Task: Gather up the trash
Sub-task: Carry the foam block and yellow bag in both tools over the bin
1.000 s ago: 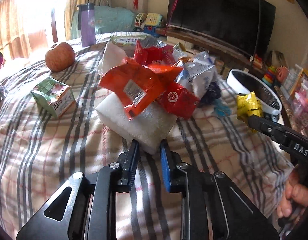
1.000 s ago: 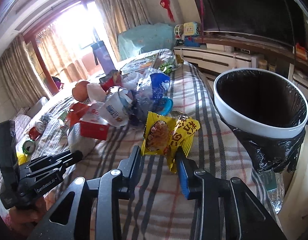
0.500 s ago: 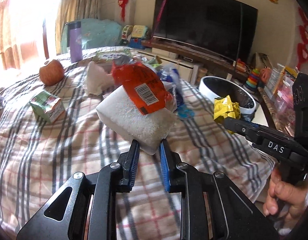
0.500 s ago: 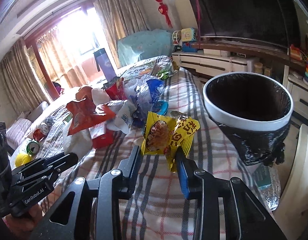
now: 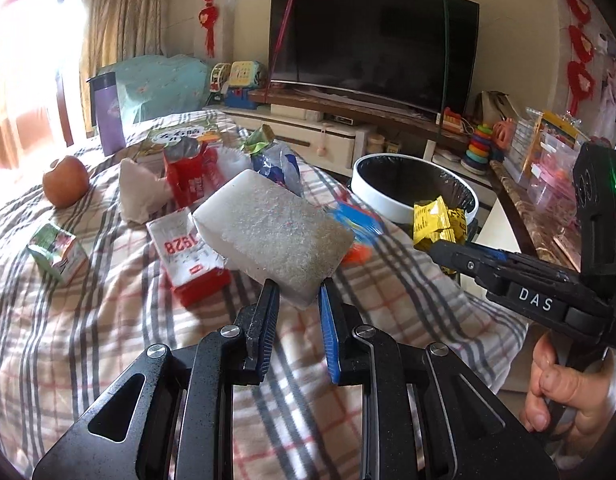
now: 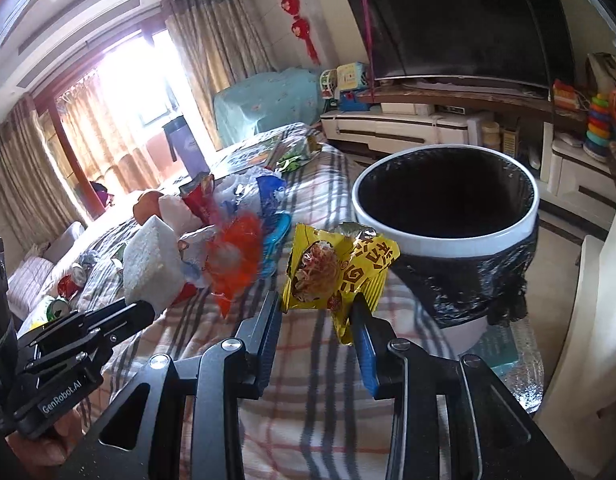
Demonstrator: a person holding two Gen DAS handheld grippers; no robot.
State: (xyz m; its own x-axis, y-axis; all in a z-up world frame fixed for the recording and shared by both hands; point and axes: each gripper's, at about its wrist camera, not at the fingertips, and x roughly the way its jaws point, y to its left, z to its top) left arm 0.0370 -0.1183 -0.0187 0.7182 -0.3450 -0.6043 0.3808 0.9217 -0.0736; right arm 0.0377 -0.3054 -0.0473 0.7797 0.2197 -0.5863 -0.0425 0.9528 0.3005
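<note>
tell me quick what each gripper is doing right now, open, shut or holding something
Left gripper: shut on the white foam block.
Right gripper: shut on the yellow snack wrapper, near the bin.

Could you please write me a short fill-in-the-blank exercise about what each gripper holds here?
The left gripper is shut on a white ____ block.
The right gripper is shut on a ____ snack wrapper.
The trash bin is lined with a ____ bag.

Missing words: foam; yellow; black
</note>
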